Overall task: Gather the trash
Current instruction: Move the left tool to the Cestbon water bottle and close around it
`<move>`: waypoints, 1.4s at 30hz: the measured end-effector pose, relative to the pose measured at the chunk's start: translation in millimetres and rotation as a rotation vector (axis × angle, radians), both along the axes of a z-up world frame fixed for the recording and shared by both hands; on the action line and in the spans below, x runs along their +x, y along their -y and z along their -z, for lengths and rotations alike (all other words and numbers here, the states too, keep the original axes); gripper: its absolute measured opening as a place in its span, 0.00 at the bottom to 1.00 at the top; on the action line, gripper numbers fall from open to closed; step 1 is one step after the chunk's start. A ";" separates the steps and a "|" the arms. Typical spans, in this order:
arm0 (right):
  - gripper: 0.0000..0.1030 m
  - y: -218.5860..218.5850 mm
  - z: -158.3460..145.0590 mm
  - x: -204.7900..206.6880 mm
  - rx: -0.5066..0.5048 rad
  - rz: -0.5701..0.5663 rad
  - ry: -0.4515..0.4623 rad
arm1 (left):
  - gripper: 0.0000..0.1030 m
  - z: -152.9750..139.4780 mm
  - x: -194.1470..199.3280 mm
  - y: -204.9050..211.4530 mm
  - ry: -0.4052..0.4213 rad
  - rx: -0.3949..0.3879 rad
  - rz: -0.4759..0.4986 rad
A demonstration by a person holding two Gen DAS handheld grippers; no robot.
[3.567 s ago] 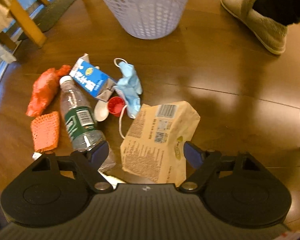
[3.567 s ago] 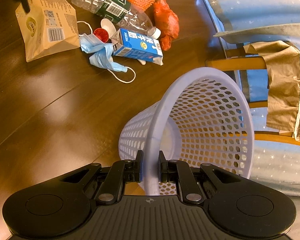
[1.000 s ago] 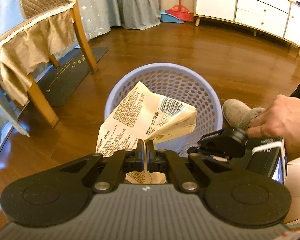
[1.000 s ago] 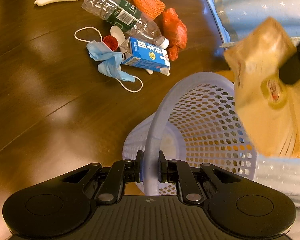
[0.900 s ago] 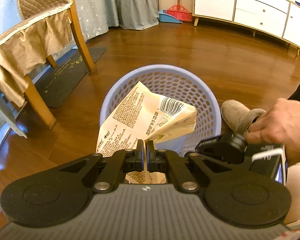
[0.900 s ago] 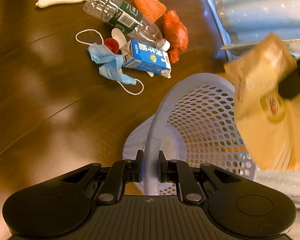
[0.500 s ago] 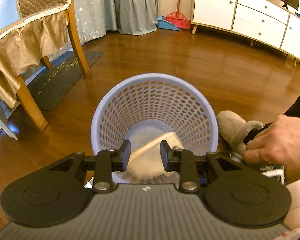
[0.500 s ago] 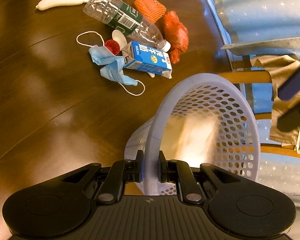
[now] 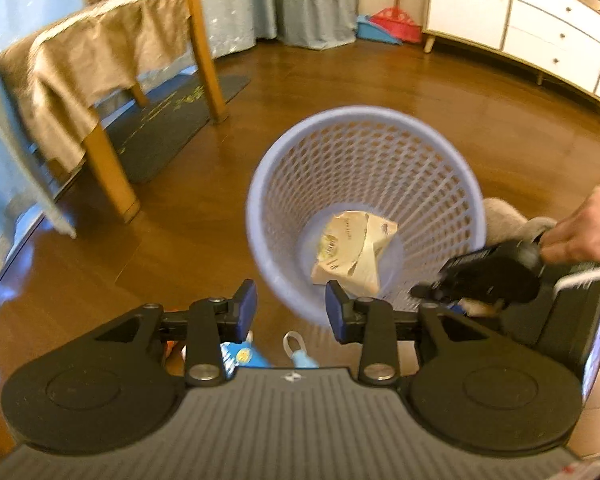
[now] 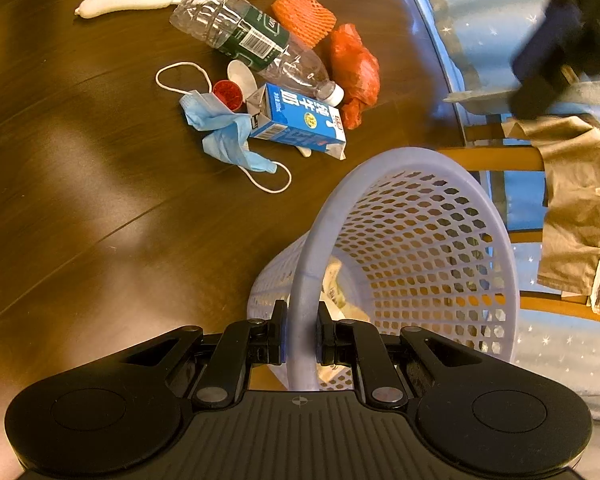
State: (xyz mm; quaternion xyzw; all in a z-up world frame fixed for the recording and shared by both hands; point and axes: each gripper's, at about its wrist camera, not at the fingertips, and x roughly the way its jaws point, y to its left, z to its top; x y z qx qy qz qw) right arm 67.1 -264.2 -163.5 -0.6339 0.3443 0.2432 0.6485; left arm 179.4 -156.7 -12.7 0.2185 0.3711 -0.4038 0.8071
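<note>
At the worktop [image 10: 80, 200] edge, we pinch the basket [image 10: 500, 240] rim in the right gripper [image 10: 300, 336], holding it steady for drops. Our left gripper [image 9: 290, 310] fingers, just opened and empty, hover above; the paper bag [image 9: 352, 252] lies inside.

Black left gripper [image 9: 291, 310] with blue pads, silver screws, ribbed grey body

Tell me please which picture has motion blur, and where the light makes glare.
Left wrist view: the chair, the floor and the rim of the laundry-style basket are smeared by motion blur; straight cabinet lines bend from the fisheye lens. Right wrist view: mostly sharp, with pale glare patches on the dark table; only the left hand-held gripper at the top right is blurred.
</note>
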 end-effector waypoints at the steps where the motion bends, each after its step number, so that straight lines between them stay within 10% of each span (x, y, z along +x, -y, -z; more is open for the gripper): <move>1: 0.09 0.0 0.4 -0.4 -0.003 -0.001 0.001 | 0.31 2.2 0.1 -5.2 0.001 0.010 -0.010; 24: 0.09 -9.6 3.9 0.8 -0.024 0.001 0.010 | 0.47 81.0 -14.8 -118.8 -0.076 0.175 -0.173; 42: 0.09 -26.3 13.8 13.0 -0.060 0.010 0.029 | 0.56 159.2 -30.0 -160.8 -0.211 0.159 -0.408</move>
